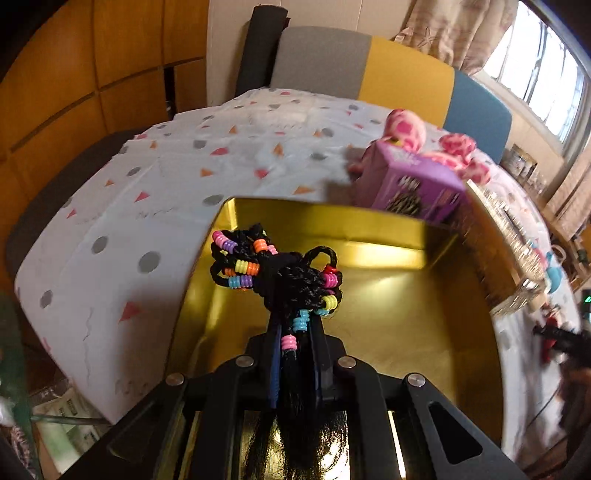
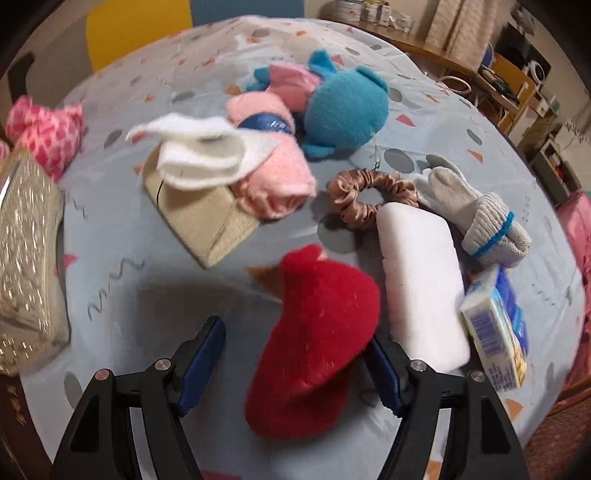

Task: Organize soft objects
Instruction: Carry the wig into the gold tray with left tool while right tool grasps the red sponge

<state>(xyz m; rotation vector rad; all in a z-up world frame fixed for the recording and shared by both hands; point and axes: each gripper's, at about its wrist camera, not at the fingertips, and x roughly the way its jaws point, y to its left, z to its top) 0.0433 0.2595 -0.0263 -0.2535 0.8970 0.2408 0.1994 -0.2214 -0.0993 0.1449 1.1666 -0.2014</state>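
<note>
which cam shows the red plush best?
Right wrist. The red plush fills the lower centre, whole and unobstructed, lying between the open right tongs. Left wrist shows at most a blurred red scrap at its right edge, too unclear to identify.

Purple box (image 1: 413, 184), curtain (image 1: 458, 26), window (image 1: 546, 74), wooden shelves (image 2: 517, 85).

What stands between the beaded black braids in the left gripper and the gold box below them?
Nothing visible does. The left gripper is shut on the beaded black braids, which hang over the open gold box. The part of its floor in view is bare. The purple carton stands behind the box's far rim, not over the opening.
</note>
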